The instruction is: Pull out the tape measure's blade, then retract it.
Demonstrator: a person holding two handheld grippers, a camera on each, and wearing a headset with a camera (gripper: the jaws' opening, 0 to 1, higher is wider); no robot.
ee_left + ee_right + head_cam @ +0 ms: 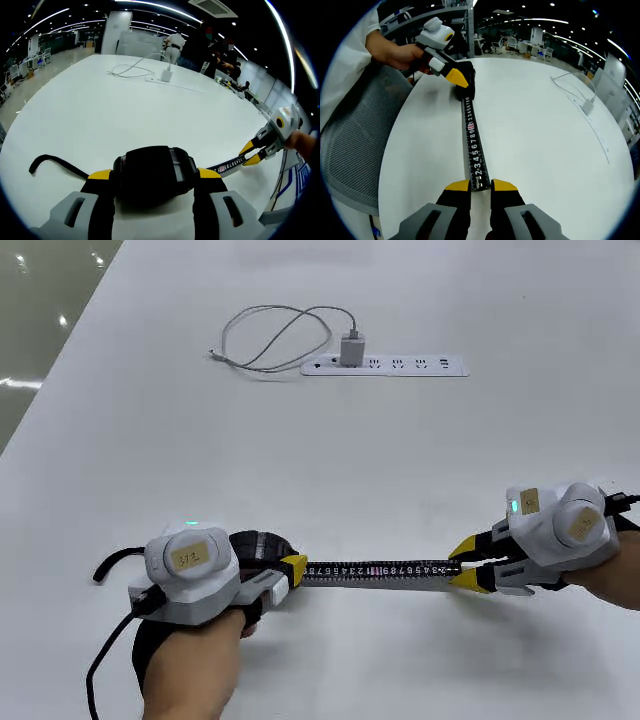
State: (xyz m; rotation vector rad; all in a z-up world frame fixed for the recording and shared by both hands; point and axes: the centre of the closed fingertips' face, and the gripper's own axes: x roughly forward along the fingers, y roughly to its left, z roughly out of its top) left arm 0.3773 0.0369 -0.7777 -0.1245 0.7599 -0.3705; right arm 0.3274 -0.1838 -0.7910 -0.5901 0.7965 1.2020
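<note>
Two grippers share one tape measure [262, 545] on the white table [330, 470]. The left gripper [155, 176] has its jaws spread wide and clamped on either side of the black case [152, 165]. The right gripper [481, 186] is nearly closed and pinches the tip of the blade [473, 140], which lies drawn out flat between them. The blade's very end is hidden between the right jaws, and its numerals blur toward the case.
</note>
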